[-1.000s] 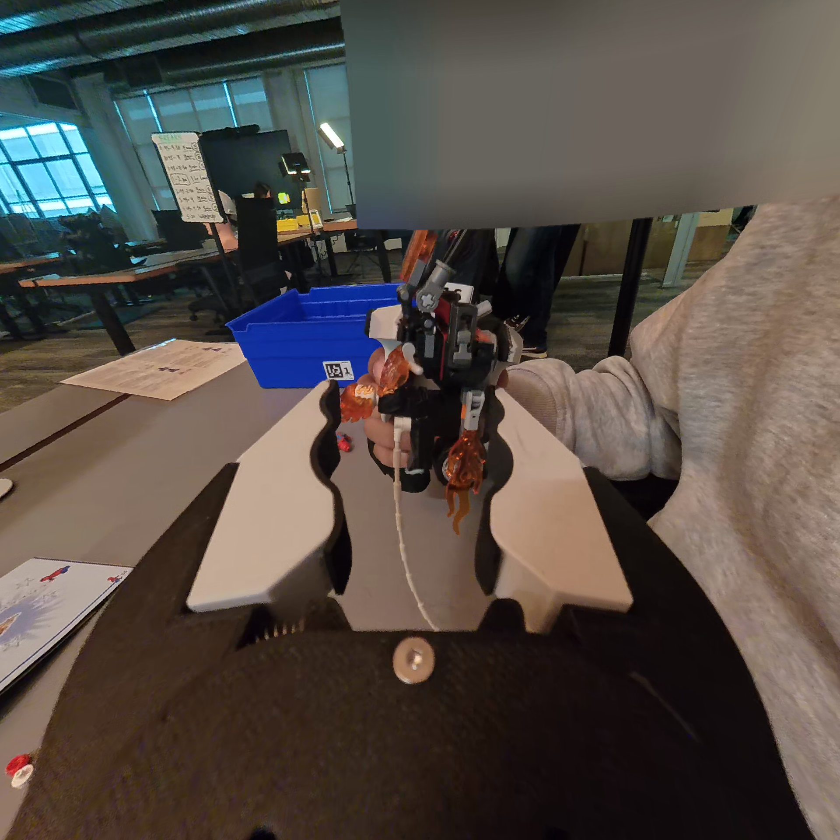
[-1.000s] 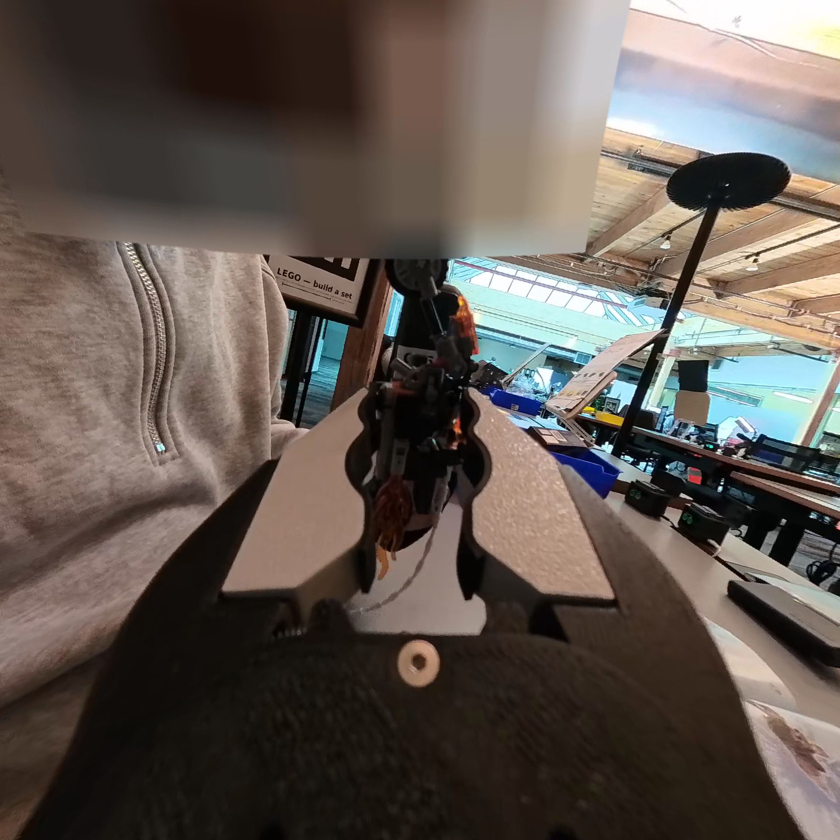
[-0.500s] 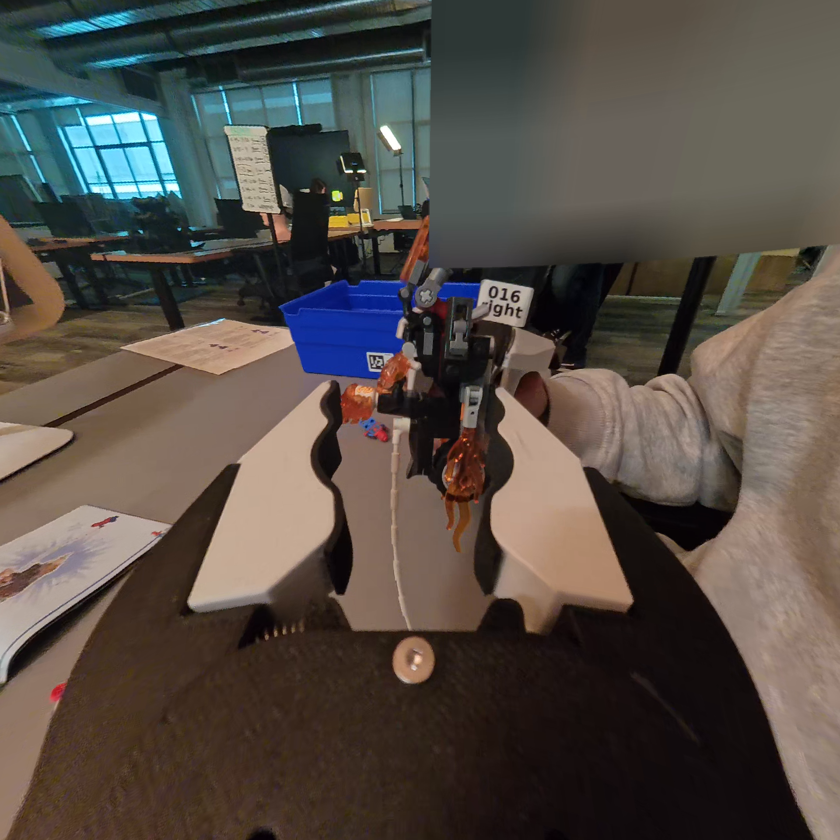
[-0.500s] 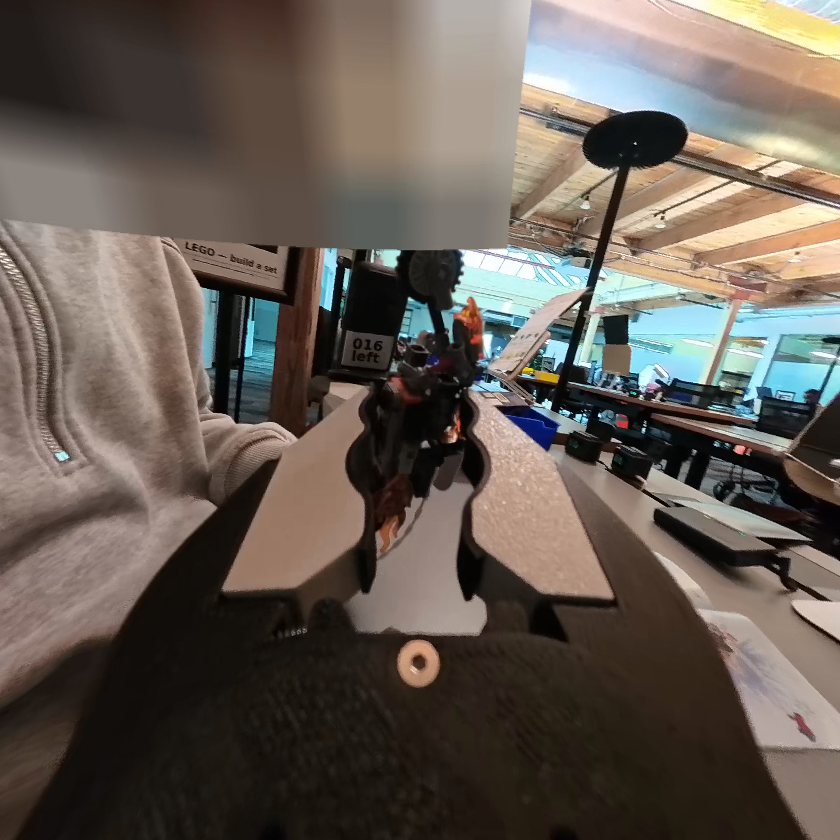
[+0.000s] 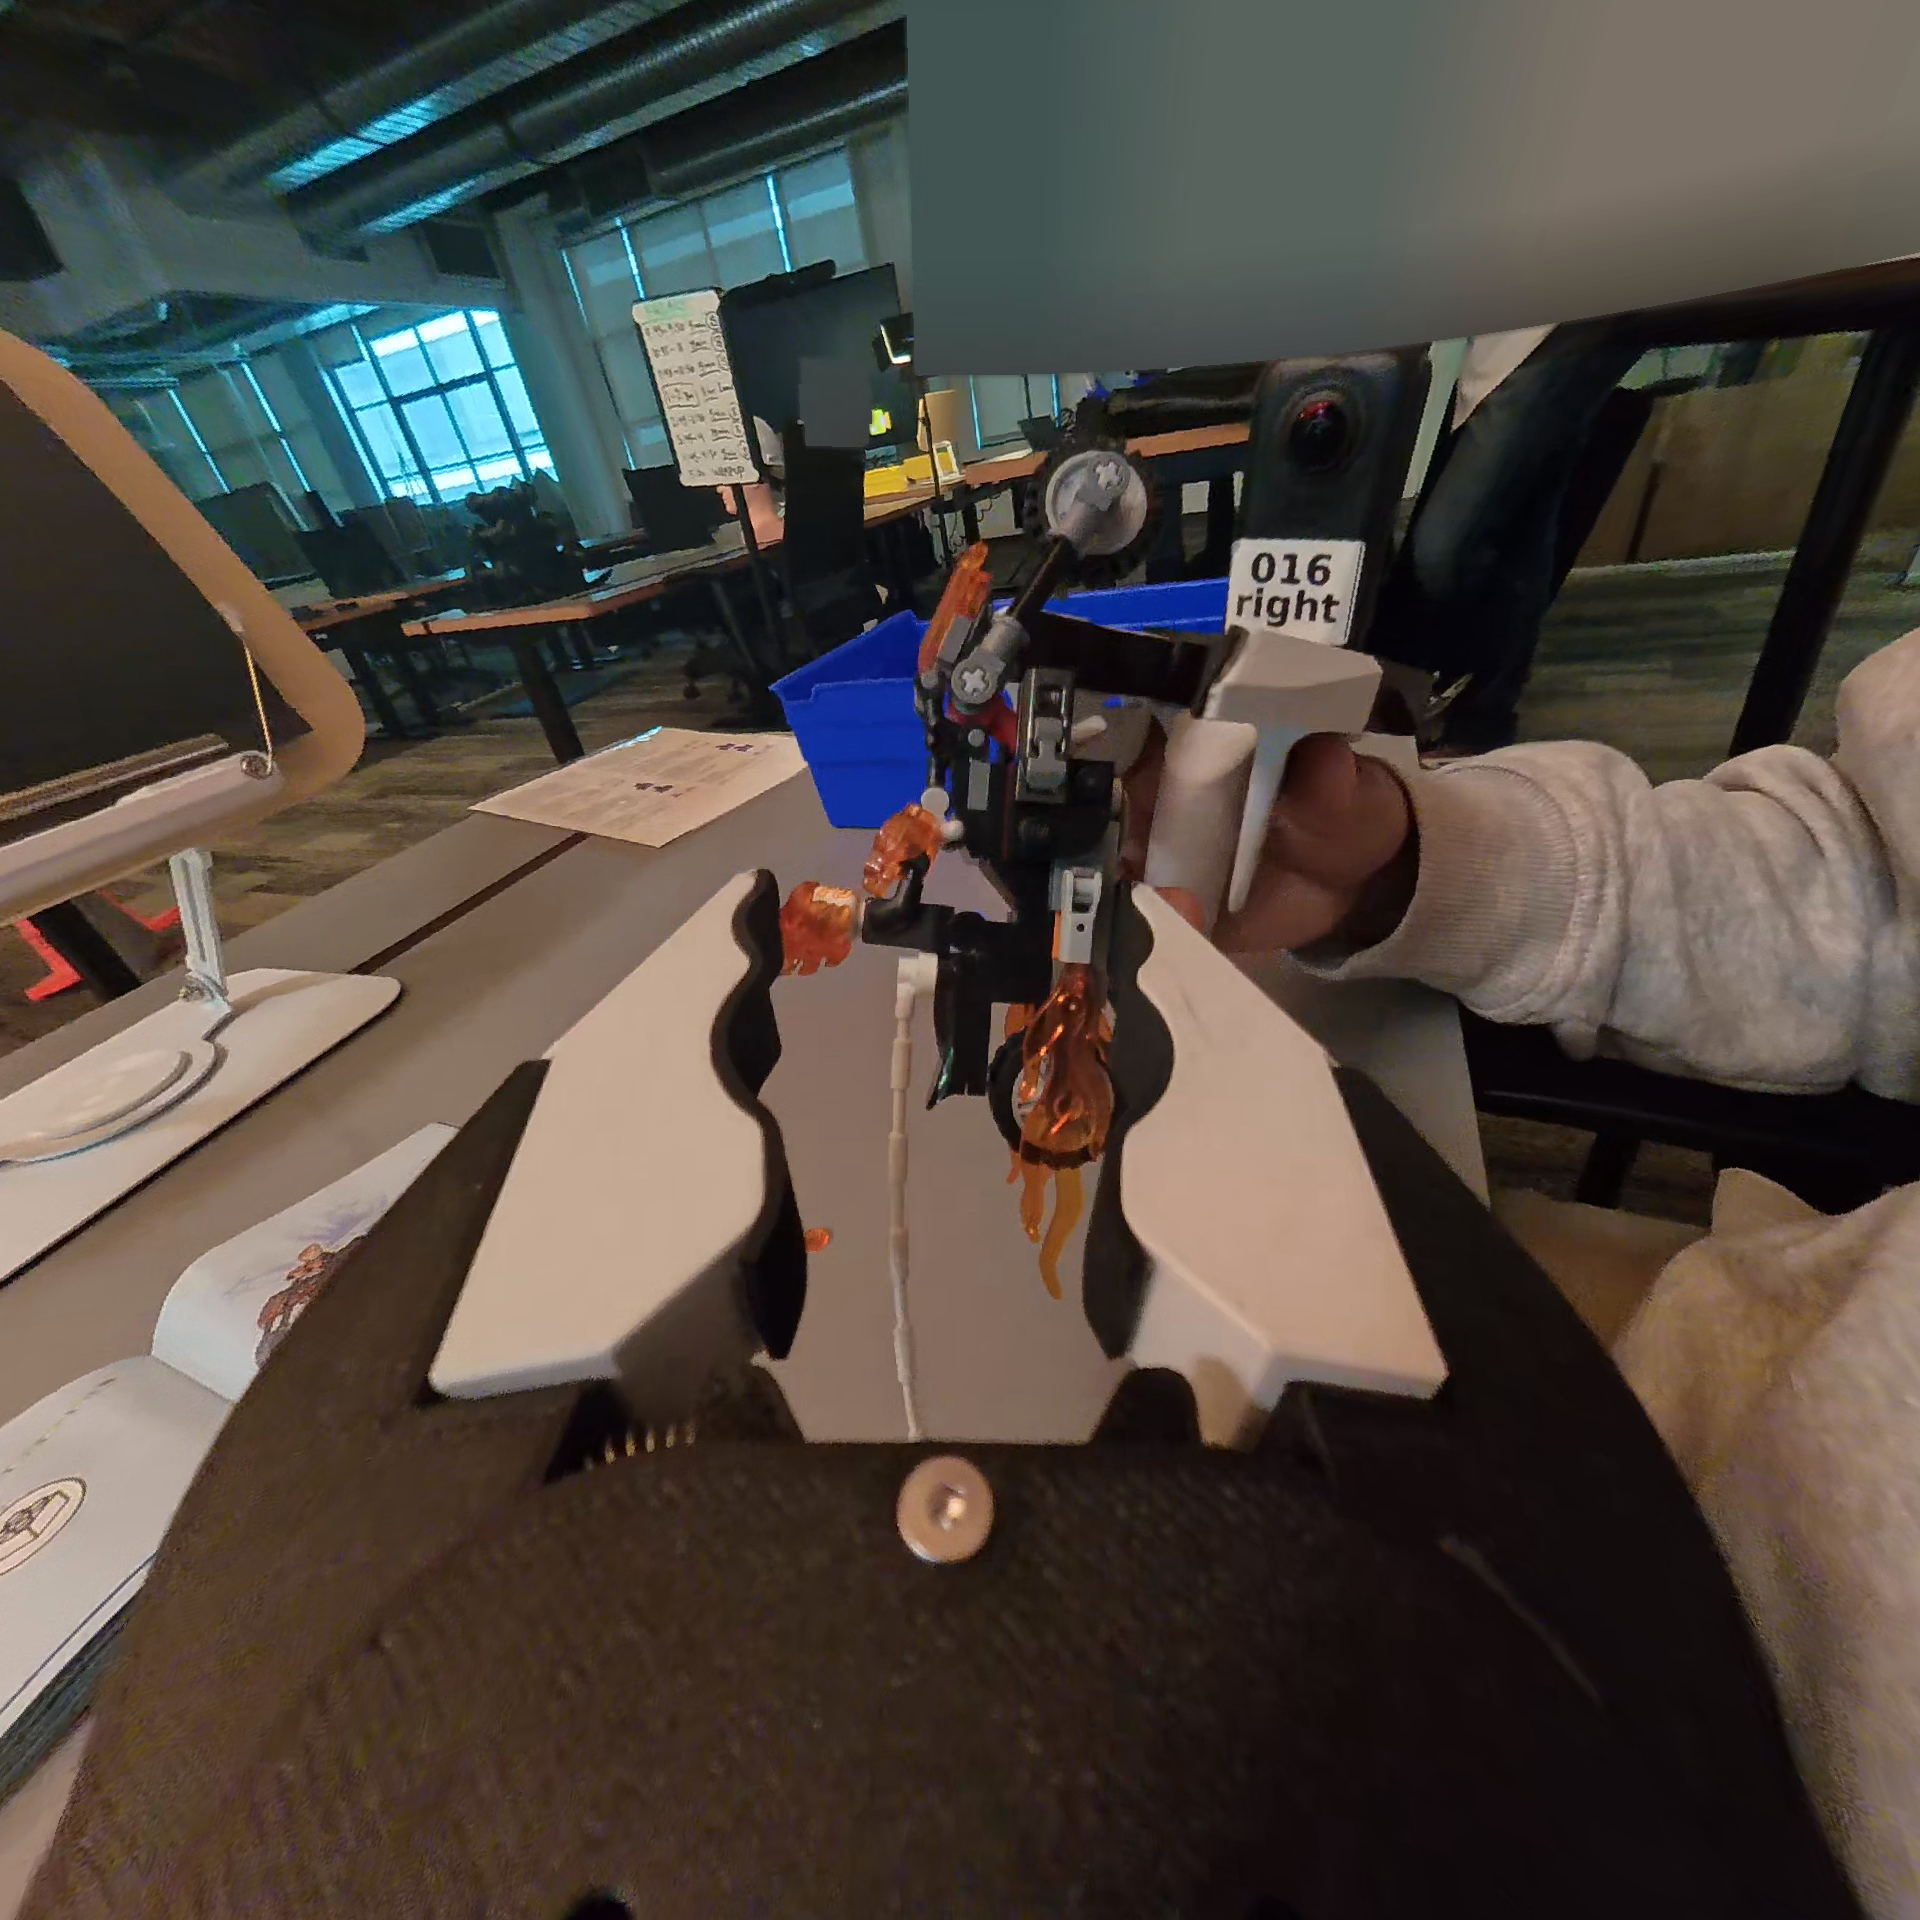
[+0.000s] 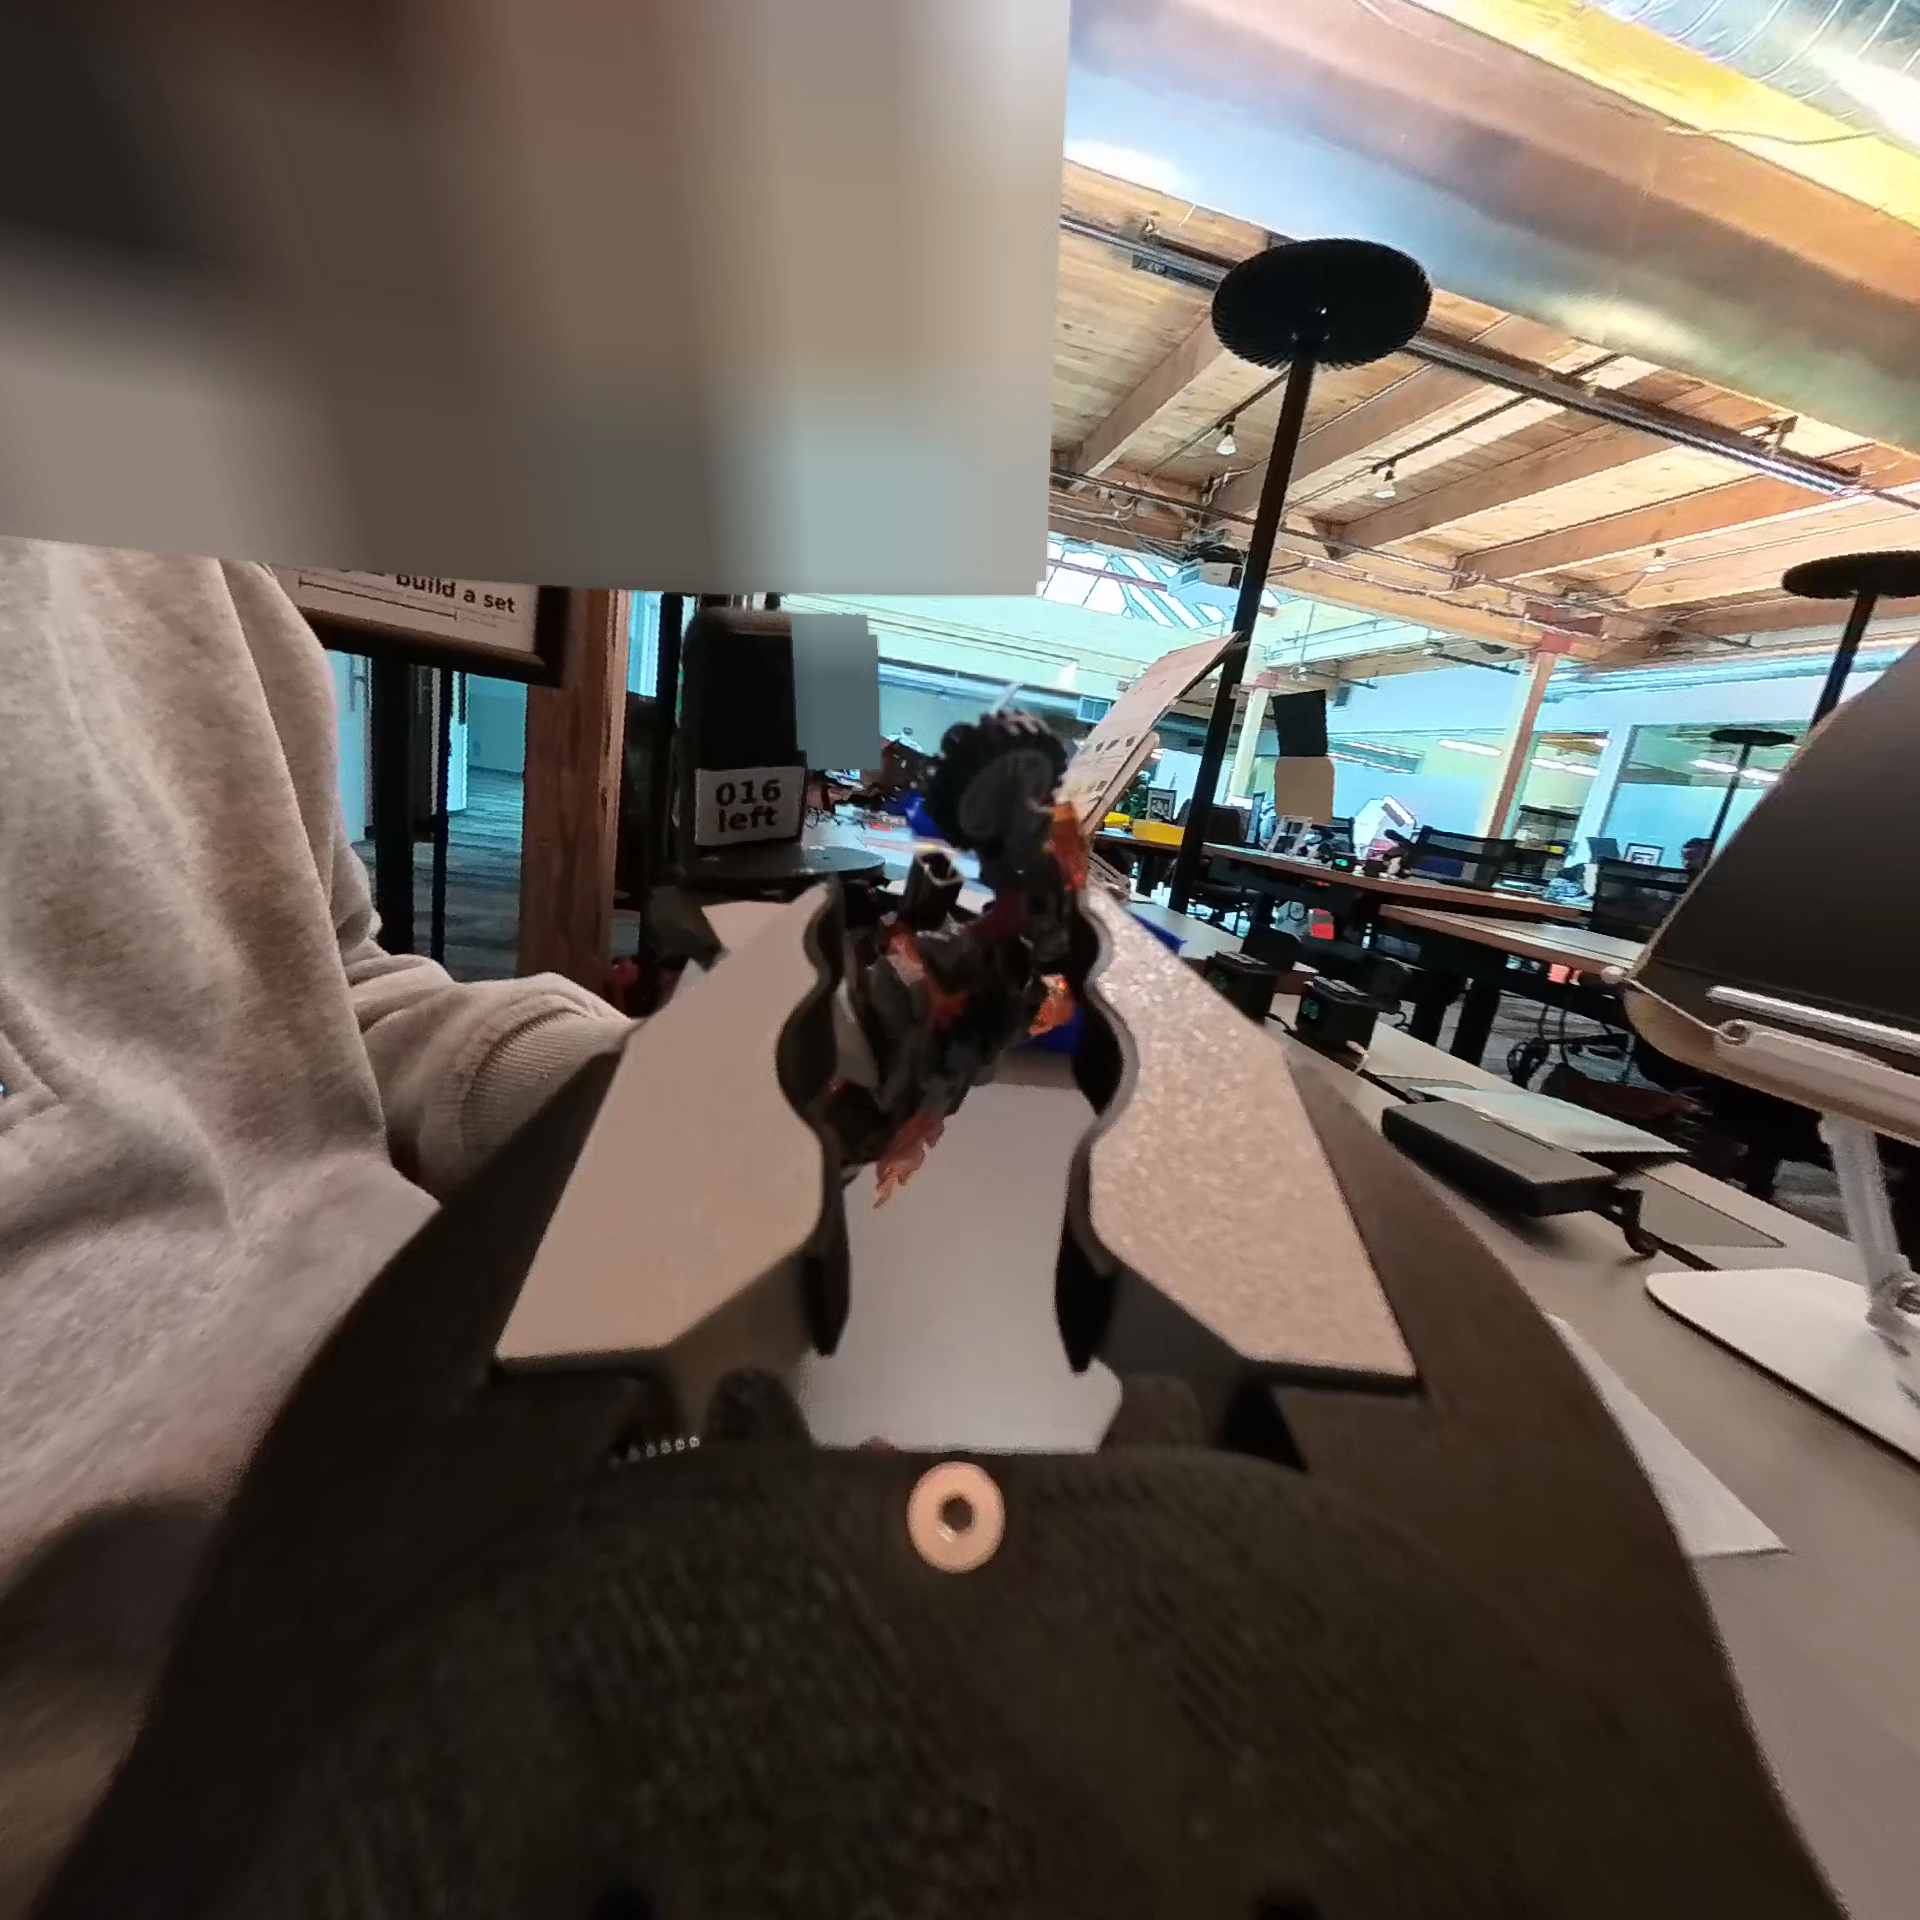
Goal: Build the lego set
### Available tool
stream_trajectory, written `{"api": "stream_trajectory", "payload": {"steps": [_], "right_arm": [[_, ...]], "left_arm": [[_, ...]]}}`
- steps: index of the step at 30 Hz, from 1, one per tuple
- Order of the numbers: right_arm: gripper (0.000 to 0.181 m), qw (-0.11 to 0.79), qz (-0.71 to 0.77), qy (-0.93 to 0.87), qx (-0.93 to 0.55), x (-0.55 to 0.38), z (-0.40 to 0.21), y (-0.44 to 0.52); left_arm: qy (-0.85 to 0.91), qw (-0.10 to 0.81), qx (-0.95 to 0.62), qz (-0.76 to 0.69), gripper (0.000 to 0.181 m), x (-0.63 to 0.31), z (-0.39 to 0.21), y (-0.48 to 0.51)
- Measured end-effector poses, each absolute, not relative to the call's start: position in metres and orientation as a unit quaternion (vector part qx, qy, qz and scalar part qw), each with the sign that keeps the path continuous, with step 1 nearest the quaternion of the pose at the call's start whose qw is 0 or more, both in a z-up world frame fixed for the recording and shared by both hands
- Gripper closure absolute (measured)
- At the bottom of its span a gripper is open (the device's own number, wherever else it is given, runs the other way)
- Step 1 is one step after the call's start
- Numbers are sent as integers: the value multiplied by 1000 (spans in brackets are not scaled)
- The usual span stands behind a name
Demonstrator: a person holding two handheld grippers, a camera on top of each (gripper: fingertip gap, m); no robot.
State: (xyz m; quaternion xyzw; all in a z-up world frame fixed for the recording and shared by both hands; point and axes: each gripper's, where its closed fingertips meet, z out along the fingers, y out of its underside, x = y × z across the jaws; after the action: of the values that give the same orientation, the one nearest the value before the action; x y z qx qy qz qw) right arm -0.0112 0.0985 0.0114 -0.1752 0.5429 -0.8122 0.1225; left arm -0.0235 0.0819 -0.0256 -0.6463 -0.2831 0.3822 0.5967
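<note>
The open instruction booklet (image 5: 125, 1455) lies at the left on the table (image 5: 416, 987). The left gripper (image 5: 945, 904) stays spread apart around the lego model (image 5: 1023, 810). The right gripper (image 6: 956, 914), seemingly clamped on the model, has swung it up clear of the table, wheel now on top, probably to turn it for the next piece. The whiteboard (image 5: 691, 390), the printed sheet (image 5: 644, 779) and a white tag (image 5: 1291, 589) on the right gripper carry writing.
</note>
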Motion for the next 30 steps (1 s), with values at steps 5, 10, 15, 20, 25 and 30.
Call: {"api": "stream_trajectory", "payload": {"steps": [5,10,15,20,25,30], "right_arm": [[157,95,-808,553,-180,-13,8,96],[155,96,-805,557,-180,-15,6,96],[154,103,-805,555,-184,-12,7,97],[162,110,-806,552,-186,-12,7,98],[163,96,-805,553,-192,-11,7,98],[163,82,-808,552,-189,-13,9,97]], "left_arm": [[-275,584,-659,385,120,-24,-32,84],[-261,586,-668,377,120,-22,-34,89],[-252,596,-674,358,120,-19,-36,95],[-246,602,-679,342,120,-17,-38,99],[-250,604,-679,333,120,-17,-39,100],[-258,619,-665,329,118,-17,-34,100]]}}
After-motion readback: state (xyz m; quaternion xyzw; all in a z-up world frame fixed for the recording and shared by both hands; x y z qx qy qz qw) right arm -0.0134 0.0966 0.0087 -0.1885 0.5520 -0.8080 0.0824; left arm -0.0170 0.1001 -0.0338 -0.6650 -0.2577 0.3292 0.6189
